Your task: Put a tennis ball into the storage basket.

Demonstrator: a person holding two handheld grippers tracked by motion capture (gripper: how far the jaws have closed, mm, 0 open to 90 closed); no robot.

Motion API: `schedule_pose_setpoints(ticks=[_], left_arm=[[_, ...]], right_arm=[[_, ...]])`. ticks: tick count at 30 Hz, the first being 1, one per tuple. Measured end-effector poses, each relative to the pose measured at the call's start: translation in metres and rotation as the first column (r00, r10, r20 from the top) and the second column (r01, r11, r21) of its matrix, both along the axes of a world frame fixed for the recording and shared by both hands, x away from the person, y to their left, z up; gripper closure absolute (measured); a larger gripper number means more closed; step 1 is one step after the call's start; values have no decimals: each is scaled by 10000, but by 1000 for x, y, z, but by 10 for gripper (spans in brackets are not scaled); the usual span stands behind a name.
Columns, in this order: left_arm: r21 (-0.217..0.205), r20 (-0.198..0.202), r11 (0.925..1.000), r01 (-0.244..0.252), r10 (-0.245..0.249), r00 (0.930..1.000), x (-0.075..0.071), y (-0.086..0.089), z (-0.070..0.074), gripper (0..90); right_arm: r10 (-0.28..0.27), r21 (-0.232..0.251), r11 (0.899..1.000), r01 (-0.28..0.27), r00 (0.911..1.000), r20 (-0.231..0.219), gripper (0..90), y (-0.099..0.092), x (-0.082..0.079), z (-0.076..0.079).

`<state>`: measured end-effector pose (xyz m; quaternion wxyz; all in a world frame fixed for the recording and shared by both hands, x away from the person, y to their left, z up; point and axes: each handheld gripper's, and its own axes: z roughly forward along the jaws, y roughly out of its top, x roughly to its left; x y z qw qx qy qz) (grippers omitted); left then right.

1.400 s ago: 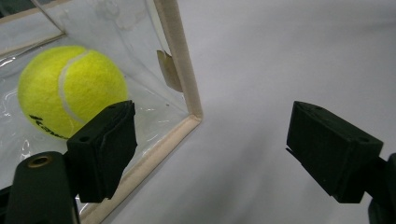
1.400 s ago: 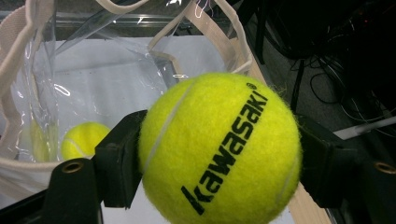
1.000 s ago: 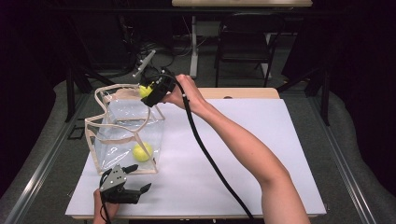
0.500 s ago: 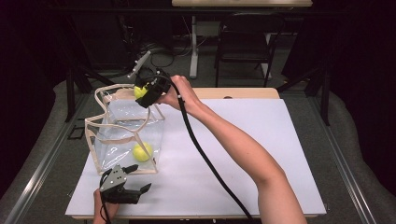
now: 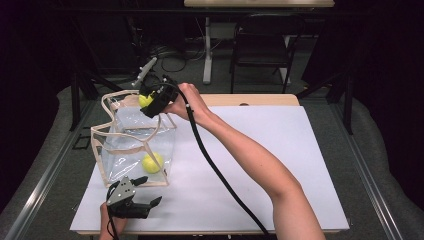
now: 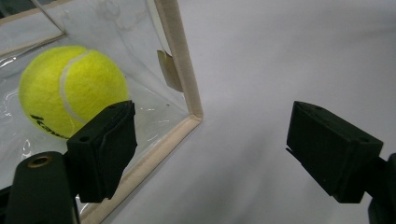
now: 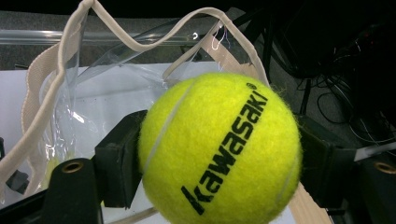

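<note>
A clear plastic bag (image 5: 150, 141) with beige trim stands open on the left of the white table top (image 5: 260, 150). One yellow tennis ball (image 5: 152, 162) lies inside it at the near corner. My right gripper (image 5: 150, 101) hovers above the bag's far rim, shut on a second yellow tennis ball (image 5: 145, 100). In the right gripper view that ball (image 7: 219, 149), printed KAWASAKI, sits between both jaws of the right gripper (image 7: 219, 156), with the bag's rim (image 7: 46, 65) behind. My left gripper (image 5: 149, 191) rests open near the table's front left. In its view the left gripper (image 6: 210, 149) faces the bag's corner (image 6: 180, 60) and the inner ball (image 6: 70, 88).
The right gripper's black cable (image 5: 220, 175) runs across the table toward the near edge. A grey rod-like object (image 5: 143, 71) stands just behind the bag. A dark chair (image 5: 260, 50) and a table leg (image 5: 207, 50) stand beyond the far edge.
The right gripper with its ball has drifted slightly left, further over the bag's far rim. The left gripper has stayed put.
</note>
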<state>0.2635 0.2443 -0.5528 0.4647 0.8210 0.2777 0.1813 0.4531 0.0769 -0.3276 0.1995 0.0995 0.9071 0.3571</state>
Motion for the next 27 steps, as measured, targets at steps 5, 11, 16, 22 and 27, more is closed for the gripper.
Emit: schedule_pose_setpoints(ticks=[5,11,16,22,27], left_arm=[[17,12,10000,5,-5,10000,0,0,0,159],[33,20,10000,13,-13,10000,0,0,0,159],[16,24,10000,-6,6,10000,0,1,0,159],[14,20,10000,-7,6,10000,0,0,0,159],[13,21,10000,-1,1,10000,0,0,0,159]], right_arm=[[69,-9,10000,-69,10000,-18,259,4,-1,-2],[146,-6,9999,-146,9999,-40,259,8,-3,-5],[183,34,9998,-183,9998,-45,260,10,-3,-7],[227,67,9997,-226,9997,-97,259,12,-4,-9],[272,18,9996,-272,9996,-104,260,15,-5,-10]])
